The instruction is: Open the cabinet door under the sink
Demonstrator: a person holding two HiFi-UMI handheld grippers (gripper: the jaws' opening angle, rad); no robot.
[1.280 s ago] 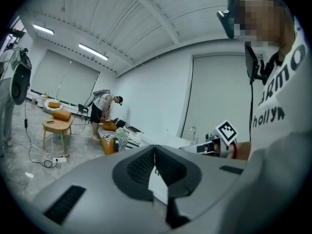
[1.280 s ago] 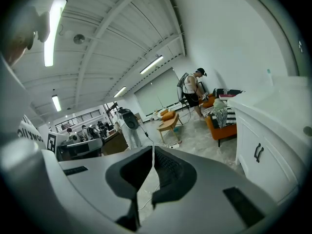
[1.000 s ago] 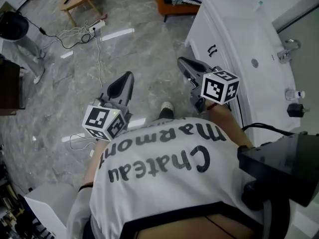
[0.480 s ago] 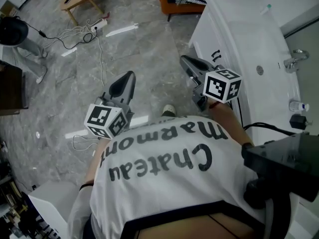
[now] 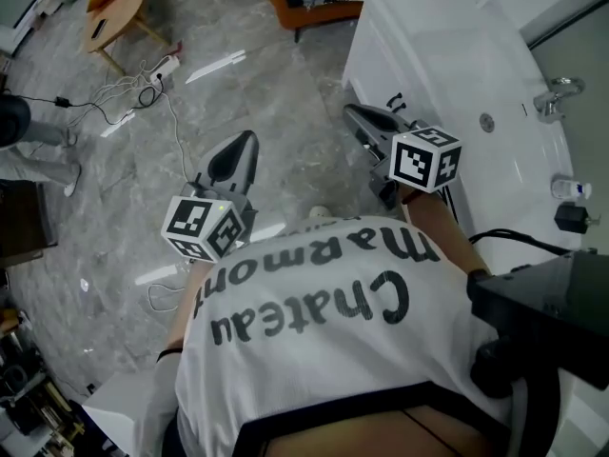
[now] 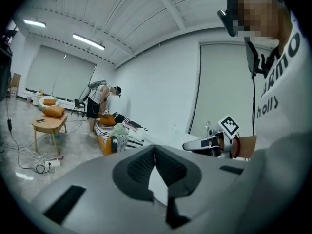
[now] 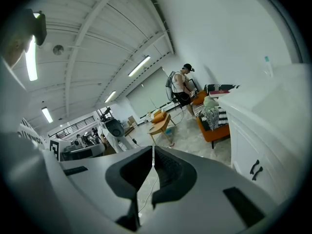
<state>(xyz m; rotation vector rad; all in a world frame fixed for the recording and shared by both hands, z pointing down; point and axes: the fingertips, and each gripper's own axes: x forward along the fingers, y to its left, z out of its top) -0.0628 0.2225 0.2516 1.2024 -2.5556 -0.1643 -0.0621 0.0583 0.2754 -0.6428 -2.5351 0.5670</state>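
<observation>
Head view, about one o'clock: white cabinet door (image 5: 373,82) under the sink (image 5: 476,55), shut, with a pair of dark handles (image 5: 397,100) on its front. Seen again in the right gripper view at four o'clock, door (image 7: 261,145) flush and handles (image 7: 254,169) untouched.

Just beside those handles, at their nine o'clock but clear of them, the right gripper (image 5: 354,114) — jaws pressed together bar a hairline slit, nothing between them (image 7: 152,152). Further out, at ten o'clock over the grey floor (image 5: 238,74), the left gripper (image 5: 242,143), clamped fully closed and equally empty (image 6: 155,151).

Against a second ago: vanity drawn leftward and nearer in the frame, handles now closer to the right tip, wooden table (image 5: 112,12) and floor cables (image 5: 143,79) slid off toward eleven o'clock. Read as an approach in progress — body and both tools carried up to the cabinet, no contact made. Probably next: right jaws parted, then closed on one handle, then a pull outward.

Beyond all that: faucet (image 5: 552,95) at two o'clock, orange sofa (image 5: 319,6) at twelve.
</observation>
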